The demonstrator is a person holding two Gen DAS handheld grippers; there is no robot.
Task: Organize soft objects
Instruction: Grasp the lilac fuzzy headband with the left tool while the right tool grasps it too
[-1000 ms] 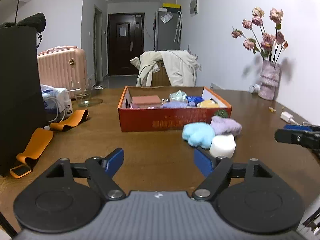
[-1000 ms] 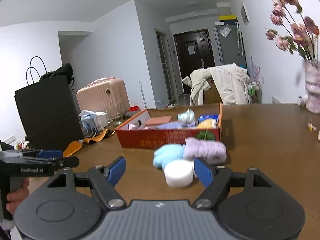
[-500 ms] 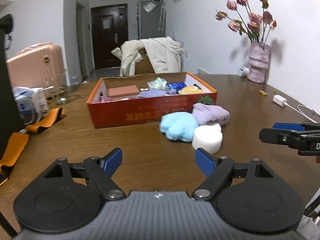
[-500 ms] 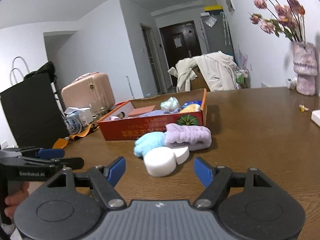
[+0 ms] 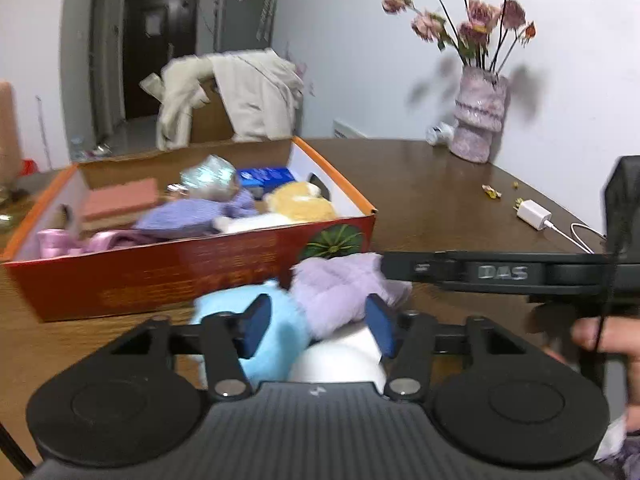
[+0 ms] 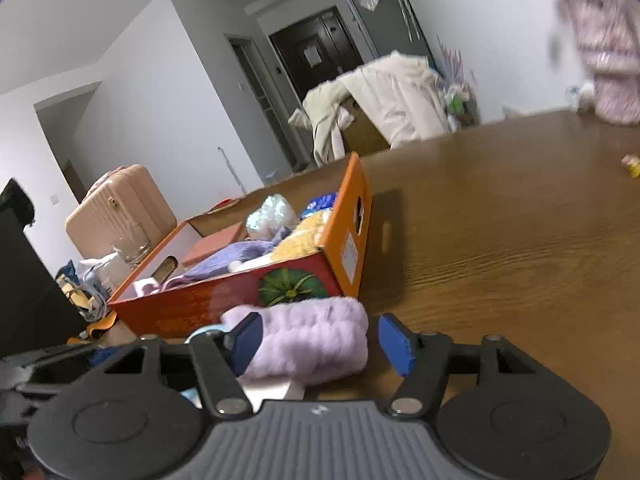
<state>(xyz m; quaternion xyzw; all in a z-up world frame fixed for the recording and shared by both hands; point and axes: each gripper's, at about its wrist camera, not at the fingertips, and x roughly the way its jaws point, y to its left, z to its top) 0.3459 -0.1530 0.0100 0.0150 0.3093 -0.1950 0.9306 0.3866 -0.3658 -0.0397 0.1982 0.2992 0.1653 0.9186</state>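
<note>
A red cardboard box (image 5: 168, 268) holding several soft items stands on the brown table; it also shows in the right wrist view (image 6: 224, 296). In front of it lie a light-blue plush (image 5: 276, 328), a lilac fluffy roll (image 5: 336, 292) and a white foam cylinder (image 5: 340, 360). My left gripper (image 5: 316, 328) is open, its jaws straddling the blue plush and the white cylinder. My right gripper (image 6: 320, 340) is open around the lilac roll (image 6: 312, 340), with a gap on the right side. The right gripper also shows from the side in the left wrist view (image 5: 480, 272).
A vase of dried flowers (image 5: 478, 120) stands at the back right. A white charger with cable (image 5: 534, 214) lies near the right edge. A chair draped with a pale coat (image 5: 236, 96) is behind the table. A pink suitcase (image 6: 120, 208) and a glass (image 6: 132, 244) stand at the left.
Both grippers have moved forward and down to the pile in front of the box. The left now straddles the blue plush and white cylinder, the right the lilac roll. Both stay open.
</note>
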